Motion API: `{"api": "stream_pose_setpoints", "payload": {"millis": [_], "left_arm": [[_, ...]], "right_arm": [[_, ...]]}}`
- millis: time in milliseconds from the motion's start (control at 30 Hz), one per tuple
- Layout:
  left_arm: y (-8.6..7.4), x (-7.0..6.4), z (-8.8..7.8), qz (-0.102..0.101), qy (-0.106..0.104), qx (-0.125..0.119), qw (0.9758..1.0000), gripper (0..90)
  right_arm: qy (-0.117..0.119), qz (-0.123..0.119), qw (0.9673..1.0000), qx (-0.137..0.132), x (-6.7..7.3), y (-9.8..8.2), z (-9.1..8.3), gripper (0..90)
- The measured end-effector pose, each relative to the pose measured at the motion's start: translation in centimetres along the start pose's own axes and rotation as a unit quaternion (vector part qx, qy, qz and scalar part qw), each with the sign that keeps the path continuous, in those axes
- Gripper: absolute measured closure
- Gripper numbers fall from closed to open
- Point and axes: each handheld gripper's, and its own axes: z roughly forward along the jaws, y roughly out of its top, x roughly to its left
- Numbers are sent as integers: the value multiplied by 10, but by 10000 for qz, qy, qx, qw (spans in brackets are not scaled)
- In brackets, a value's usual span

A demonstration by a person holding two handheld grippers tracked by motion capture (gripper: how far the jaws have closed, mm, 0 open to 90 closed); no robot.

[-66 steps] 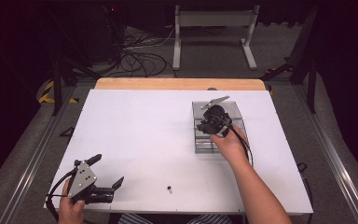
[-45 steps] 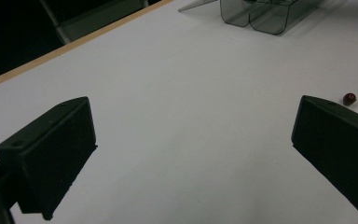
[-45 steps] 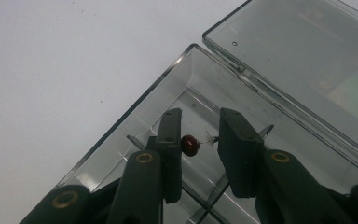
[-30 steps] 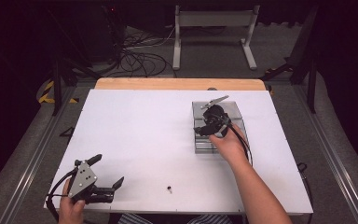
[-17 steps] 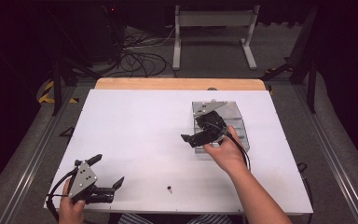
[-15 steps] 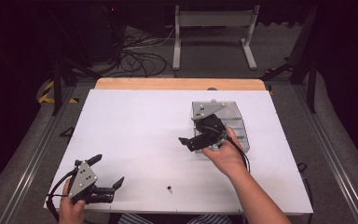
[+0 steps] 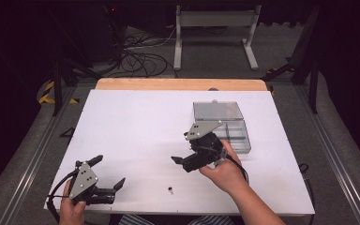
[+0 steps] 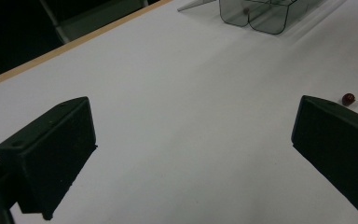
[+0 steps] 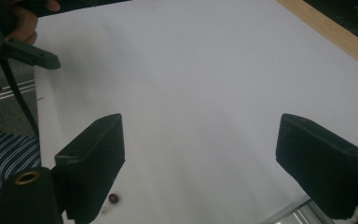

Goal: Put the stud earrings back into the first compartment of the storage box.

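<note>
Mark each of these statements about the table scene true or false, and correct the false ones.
1. The right gripper has its jaws open with nothing between them. True.
2. The small red bead lies inside the clear compartment box. False: it lies on the white table, near the front edge, between the two grippers.
3. The left gripper is shut on the bead. False: its jaws stand wide open, and the bead lies on the table beyond one jaw.
4. The box's lid is open. True.
5. The box stands on the person's left side of the table. False: it stands on the right side, beyond the right gripper.
</note>
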Motion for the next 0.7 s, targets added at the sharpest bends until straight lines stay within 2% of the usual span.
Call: {"api": "stream_pose_setpoints", "payload": {"millis": [133, 367, 467, 500, 600, 700], "left_arm": [[0, 0, 0, 14, 12, 0, 10000, 2], [0, -1, 0, -8, -13, 14, 10000, 2], [0, -1, 0, 13, 0, 11, 10000, 2], [0, -1, 0, 10, 0, 14, 10000, 2], [0, -1, 0, 3, -4, 13, 10000, 2], [0, -1, 0, -11, -11, 12, 10000, 2]], "right_arm": [[39, -242, 9997, -4, 11, -5, 0, 189], [339, -230, 9991, 55, 24, -17, 6, 215], [574, -179, 9982, 86, 30, -24, 11, 229], [574, -179, 9982, 86, 30, -24, 11, 229], [733, -180, 9969, 230, 37, -32, 20, 246], [795, -190, 9962, 302, 40, -35, 25, 255]]}}
